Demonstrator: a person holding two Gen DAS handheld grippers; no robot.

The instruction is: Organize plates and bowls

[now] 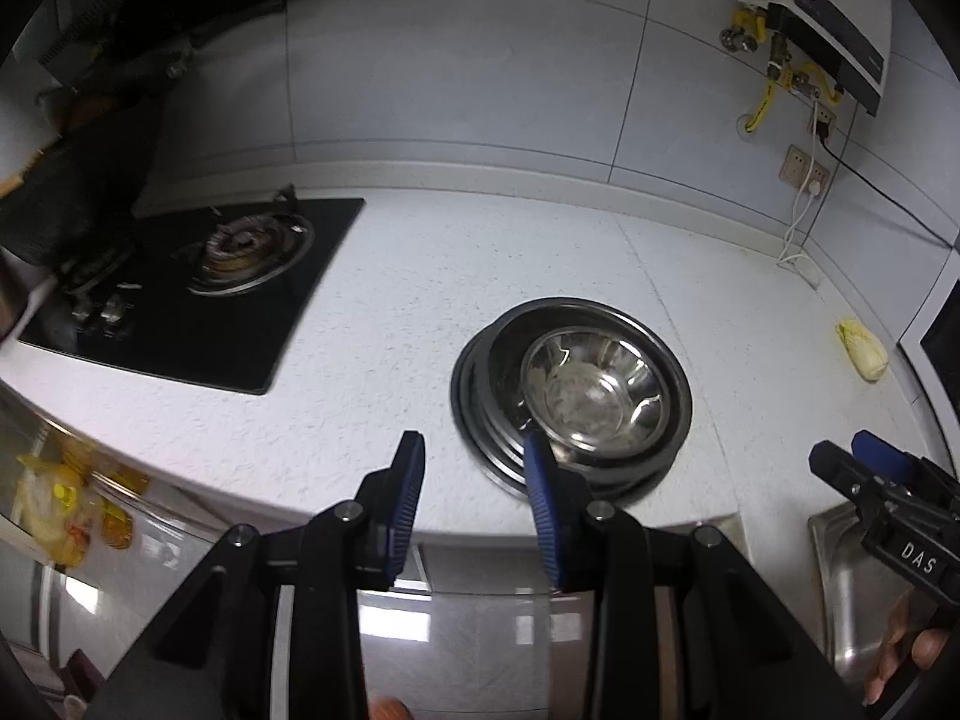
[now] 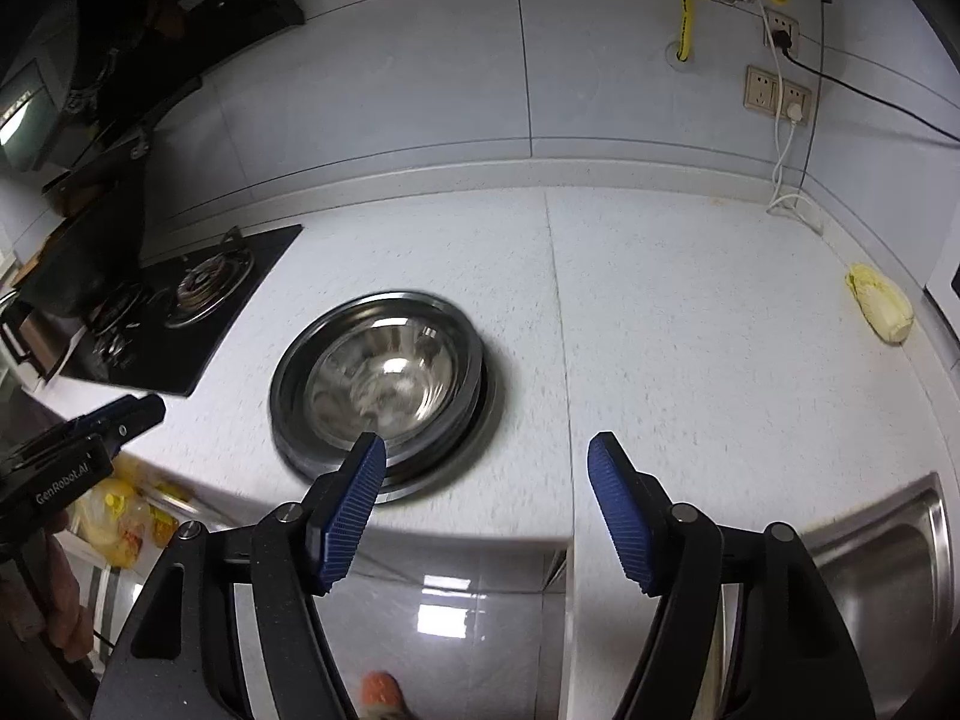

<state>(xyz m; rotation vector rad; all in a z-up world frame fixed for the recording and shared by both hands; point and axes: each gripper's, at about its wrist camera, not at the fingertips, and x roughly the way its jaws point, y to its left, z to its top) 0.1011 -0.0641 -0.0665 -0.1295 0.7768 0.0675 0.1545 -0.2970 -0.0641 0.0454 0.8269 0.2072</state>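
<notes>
**Kitchen Countertop: Stacked Steel Plates and Bowl, Both Grippers Empty**

White speckled countertop (image 1: 480, 276) runs along a wall of pale grey tiles (image 1: 456, 78). At its left end sits a black glass gas hob (image 1: 198, 294) with a ring burner (image 1: 252, 246). At the right end, a stainless sink (image 2: 888, 564) is set into the counter. A yellowish cloth (image 1: 863, 351) lies on the counter near the right wall. On the wall above it hang a water heater (image 1: 834, 42), yellow gas hoses (image 1: 765, 99) and wall sockets (image 2: 777, 97) with cables plugged in.

Task items: a stack of stainless steel plates (image 1: 480, 414) rests on the countertop between the hob and the sink, close to the front edge. A stainless steel bowl (image 1: 594, 396) sits upright inside the top plate, offset toward the right side of the stack in the left wrist view. The right wrist view shows the same plates (image 2: 474, 360) and bowl (image 2: 384, 387) with some motion blur.

Left gripper (image 1: 474, 492): jaws apart, nothing between the blue ribbed pads (image 1: 408, 504). Its right pad overlaps the near rim of the stack in the picture; contact cannot be confirmed.

Right gripper (image 2: 486, 504): jaws spread wide, nothing held. It hovers at the counter's front edge, just right of the stack. Its left pad (image 2: 351, 510) overlaps the near rim of the plates in the picture.

Each gripper appears at the edge of the other's view. A bag of yellow items (image 2: 120, 516) shows below the counter's front edge.
</notes>
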